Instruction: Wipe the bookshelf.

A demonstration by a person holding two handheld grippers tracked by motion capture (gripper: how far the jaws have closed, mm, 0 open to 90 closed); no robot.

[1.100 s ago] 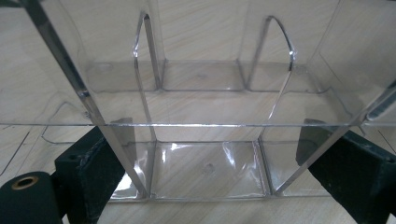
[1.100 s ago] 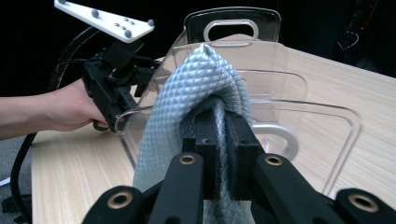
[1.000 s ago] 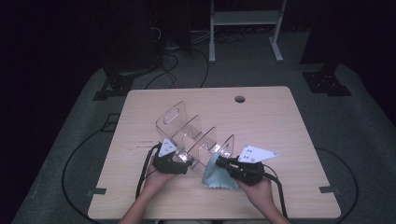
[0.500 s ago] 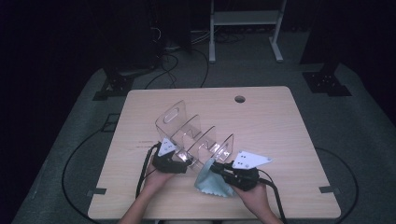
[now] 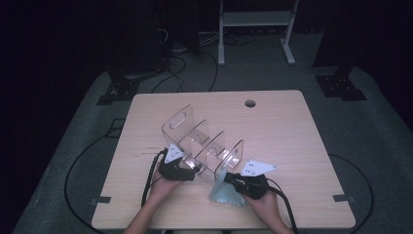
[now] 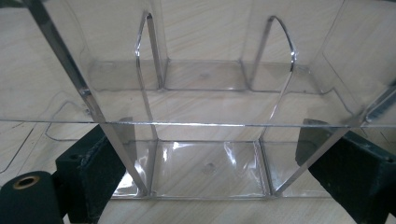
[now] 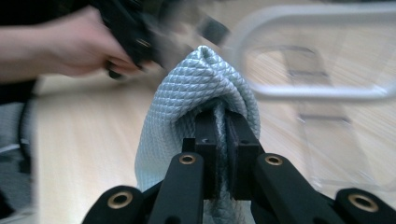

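Note:
A clear acrylic rack with several upright dividers stands slanted in the middle of the wooden table. My left gripper is at its near-left end. In the left gripper view the jaws stand wide, one on each side of the rack's base, pads against its walls. My right gripper is at the rack's near-right end, shut on a pale blue quilted cloth that hangs down to the tabletop. In the right gripper view the cloth bunches over the shut jaws, with the rack blurred behind.
A round cable hole sits near the table's far edge. Black cables trail from both grippers over the near edge. The person's left hand is in the right gripper view. A white metal stand is on the floor beyond.
My right gripper has sunk toward the table with the cloth, whose lower edge now rests on the tabletop. The left gripper and the rack have stayed put.

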